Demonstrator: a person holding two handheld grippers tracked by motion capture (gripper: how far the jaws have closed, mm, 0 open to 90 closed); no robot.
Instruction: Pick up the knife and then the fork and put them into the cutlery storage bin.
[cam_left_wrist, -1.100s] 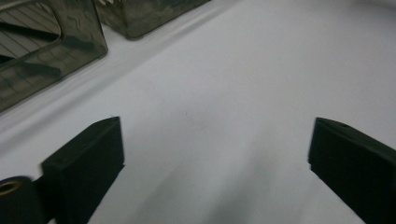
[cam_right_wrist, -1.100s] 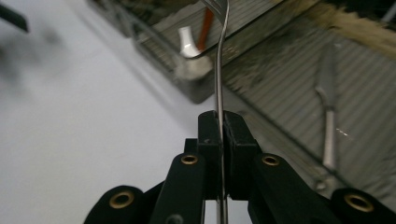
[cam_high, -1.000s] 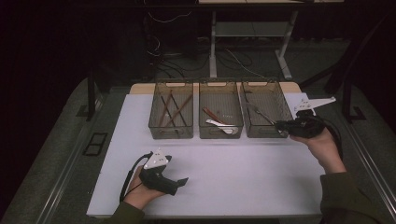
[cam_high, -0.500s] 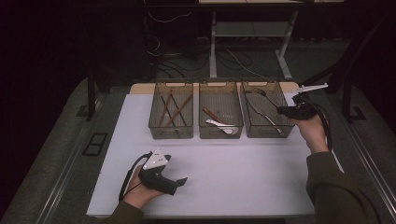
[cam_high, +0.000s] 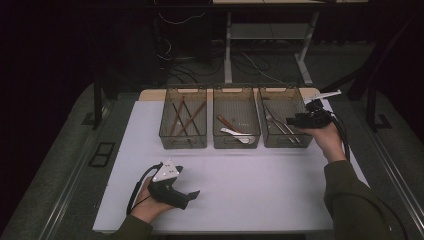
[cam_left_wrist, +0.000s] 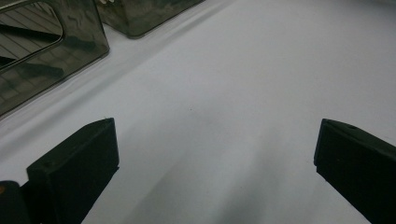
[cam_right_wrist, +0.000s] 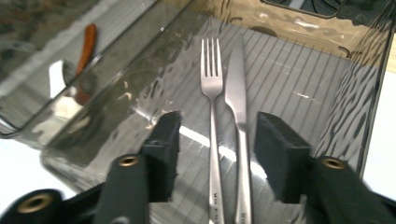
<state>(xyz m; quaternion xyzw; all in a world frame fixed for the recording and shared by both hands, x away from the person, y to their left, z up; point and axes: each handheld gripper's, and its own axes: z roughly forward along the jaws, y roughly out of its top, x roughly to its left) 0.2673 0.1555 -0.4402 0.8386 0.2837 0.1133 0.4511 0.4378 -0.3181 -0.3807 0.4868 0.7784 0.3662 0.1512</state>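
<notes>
My right gripper (cam_high: 289, 120) hangs over the right-hand clear bin (cam_high: 284, 92), pointing into it from the right edge. In the right gripper view a steel fork (cam_right_wrist: 211, 84) and a steel knife (cam_right_wrist: 236, 93) lie side by side on the bin's ribbed floor, between and below the jaws of this gripper (cam_right_wrist: 219, 122). Its jaws have just been opening and the pads touch neither piece. My left gripper (cam_high: 192, 195) rests low at the table's front left, with the jaws of this gripper (cam_left_wrist: 217, 140) wide open over bare white table.
Three clear bins stand in a row at the back of the white table (cam_high: 260, 185). The left bin (cam_high: 183, 90) holds brown sticks, the middle bin (cam_high: 236, 90) a white spoon (cam_high: 235, 133) and a brown-handled piece. Dark floor and cables lie beyond.
My right gripper has moved from the right bin's front corner back along its right side, and its jaws have opened. The left gripper has not moved.
</notes>
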